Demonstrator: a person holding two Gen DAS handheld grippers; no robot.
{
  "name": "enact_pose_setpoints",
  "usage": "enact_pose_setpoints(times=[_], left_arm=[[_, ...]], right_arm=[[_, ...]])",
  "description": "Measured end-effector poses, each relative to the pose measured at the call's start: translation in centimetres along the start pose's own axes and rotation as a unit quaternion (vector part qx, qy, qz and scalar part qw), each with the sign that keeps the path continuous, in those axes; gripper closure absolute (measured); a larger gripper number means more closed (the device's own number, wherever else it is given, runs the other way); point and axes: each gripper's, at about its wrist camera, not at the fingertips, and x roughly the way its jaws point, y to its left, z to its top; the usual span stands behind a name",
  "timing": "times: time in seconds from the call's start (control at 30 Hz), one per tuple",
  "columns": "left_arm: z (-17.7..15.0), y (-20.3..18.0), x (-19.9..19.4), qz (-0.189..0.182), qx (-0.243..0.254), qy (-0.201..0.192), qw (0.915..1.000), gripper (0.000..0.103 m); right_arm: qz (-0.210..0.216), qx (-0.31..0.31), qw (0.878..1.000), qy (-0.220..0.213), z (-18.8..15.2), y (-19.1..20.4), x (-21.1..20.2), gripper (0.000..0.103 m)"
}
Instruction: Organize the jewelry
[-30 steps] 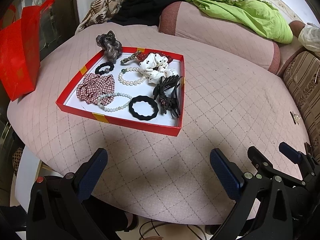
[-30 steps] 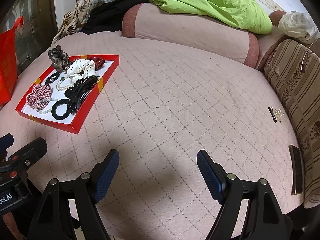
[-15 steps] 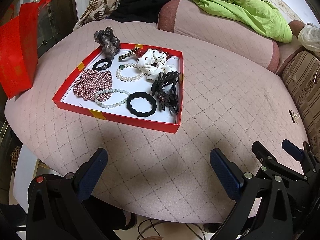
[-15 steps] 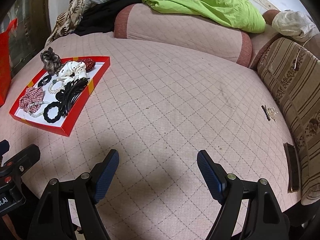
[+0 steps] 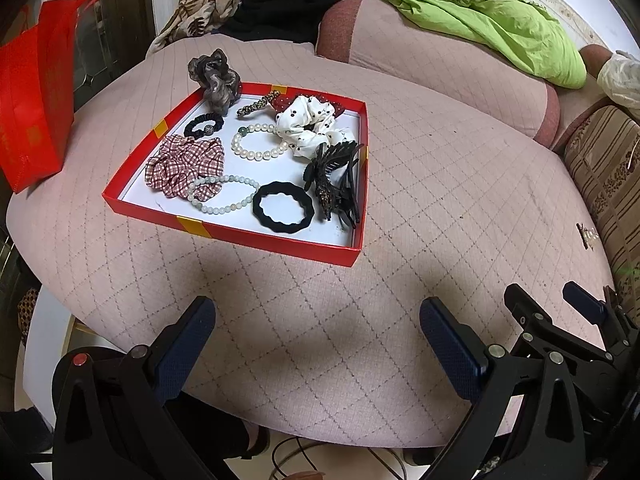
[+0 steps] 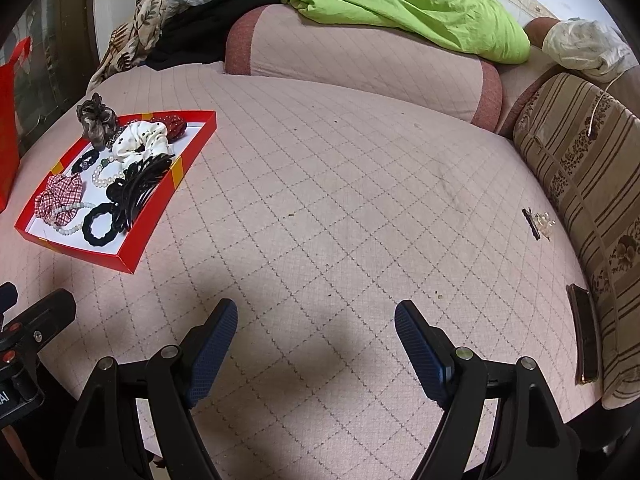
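A shallow red tray (image 5: 256, 242) lies on the pink quilted cushion, also in the right wrist view (image 6: 138, 246). It holds a pearl bracelet (image 5: 256, 140), a pale bead bracelet (image 5: 224, 194), a black hair tie (image 5: 284, 208), a plaid scrunchie (image 5: 180, 164), a white dotted scrunchie (image 5: 310, 122), a black claw clip (image 5: 334, 182) and a grey scrunchie (image 5: 214, 80) on its far rim. A small clear hair clip (image 6: 538, 222) lies far right. My left gripper (image 5: 316, 340) is open and empty, in front of the tray. My right gripper (image 6: 316, 344) is open and empty over bare cushion.
A red paper bag (image 5: 34, 96) stands left of the tray. A bolster (image 6: 360, 64) with a green blanket (image 6: 408, 12) lies at the back. A striped cushion (image 6: 592, 184) and a dark phone (image 6: 584, 340) are at the right edge.
Both grippers have shifted slightly; the tray now sits a little farther left and lower in the right wrist view. Nothing was picked up, and both stay open.
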Motion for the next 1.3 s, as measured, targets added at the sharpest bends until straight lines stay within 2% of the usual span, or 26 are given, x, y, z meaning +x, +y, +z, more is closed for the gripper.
enact_pose_setpoints(times=[1.3], left_arm=[[-0.02,0.78,0.8,0.016,-0.014,0.001,0.9998,0.001]], right_arm=[[0.006,-0.011,1.0,0.0,-0.18,0.95,0.25,0.016]])
